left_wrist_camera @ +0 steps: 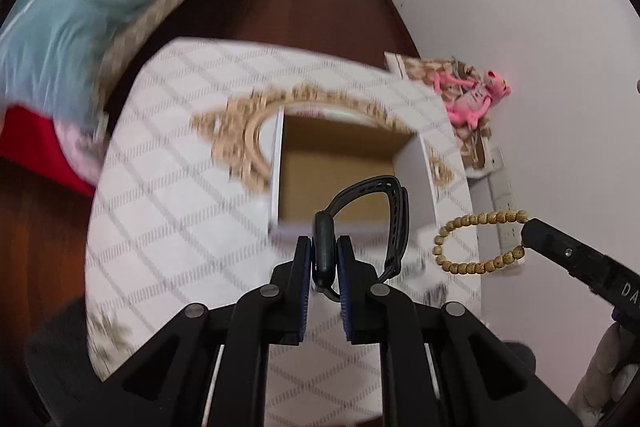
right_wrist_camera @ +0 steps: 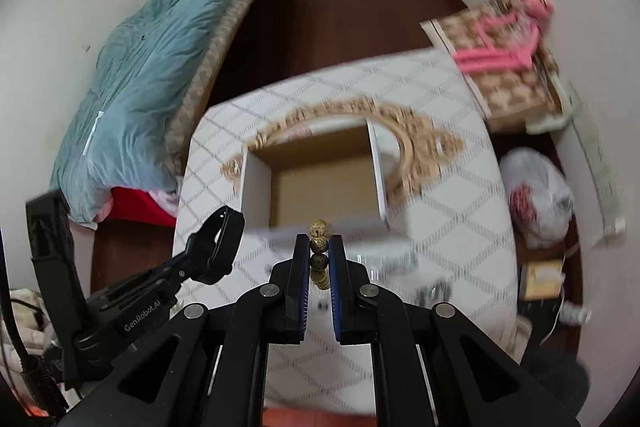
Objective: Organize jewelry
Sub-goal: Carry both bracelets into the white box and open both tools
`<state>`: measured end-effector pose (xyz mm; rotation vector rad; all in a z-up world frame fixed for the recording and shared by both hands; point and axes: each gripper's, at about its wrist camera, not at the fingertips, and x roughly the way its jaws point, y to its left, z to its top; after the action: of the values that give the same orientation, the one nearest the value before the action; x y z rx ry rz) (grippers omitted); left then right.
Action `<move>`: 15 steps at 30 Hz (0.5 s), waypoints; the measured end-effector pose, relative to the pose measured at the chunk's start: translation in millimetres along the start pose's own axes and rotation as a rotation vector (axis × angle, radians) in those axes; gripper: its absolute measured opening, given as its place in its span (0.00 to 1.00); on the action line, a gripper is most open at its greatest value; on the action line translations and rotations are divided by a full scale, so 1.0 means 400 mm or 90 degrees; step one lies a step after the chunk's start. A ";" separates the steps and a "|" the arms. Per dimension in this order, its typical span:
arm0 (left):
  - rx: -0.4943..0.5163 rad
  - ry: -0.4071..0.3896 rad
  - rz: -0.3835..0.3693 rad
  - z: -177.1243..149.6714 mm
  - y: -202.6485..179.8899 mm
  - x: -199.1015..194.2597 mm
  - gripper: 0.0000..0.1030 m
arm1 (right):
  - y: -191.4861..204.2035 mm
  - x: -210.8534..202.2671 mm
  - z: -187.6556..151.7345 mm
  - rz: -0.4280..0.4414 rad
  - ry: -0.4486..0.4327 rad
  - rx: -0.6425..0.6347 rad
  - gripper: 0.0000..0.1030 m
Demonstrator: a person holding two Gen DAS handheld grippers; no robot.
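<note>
I am pinching the black watch (left_wrist_camera: pixel 325 251) in my left claw (left_wrist_camera: pixel 325 254) and the bead bracelet (right_wrist_camera: pixel 319 254) in my right claw (right_wrist_camera: pixel 319 255), both above the near edge of the open box (left_wrist_camera: pixel 340 171), so a weak squeeze could be dropping them onto the tabletop (left_wrist_camera: pixel 180 219).

1 black smartwatch (left_wrist_camera: pixel 326 251), 1 wooden bead bracelet (left_wrist_camera: pixel 476 241), 1 open cardboard box (left_wrist_camera: pixel 336 167), 1 gold-framed oval mirror (left_wrist_camera: pixel 240 143), 1 patterned counter (left_wrist_camera: pixel 168 219), 1 pink plush toy (left_wrist_camera: pixel 476 99), 1 bed (right_wrist_camera: pixel 152 67), 2 tongs, left tongs (left_wrist_camera: pixel 325 267) and right tongs (right_wrist_camera: pixel 319 259)
</note>
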<state>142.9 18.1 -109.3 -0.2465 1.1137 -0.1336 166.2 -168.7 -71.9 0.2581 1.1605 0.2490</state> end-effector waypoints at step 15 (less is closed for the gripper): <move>0.031 0.115 0.034 0.177 0.015 0.259 0.10 | 0.003 0.257 0.184 -0.020 0.090 -0.015 0.09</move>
<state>251.7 9.4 -171.2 -0.1639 1.2933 -0.1373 273.0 -139.6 -132.9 0.2046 1.3000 0.2563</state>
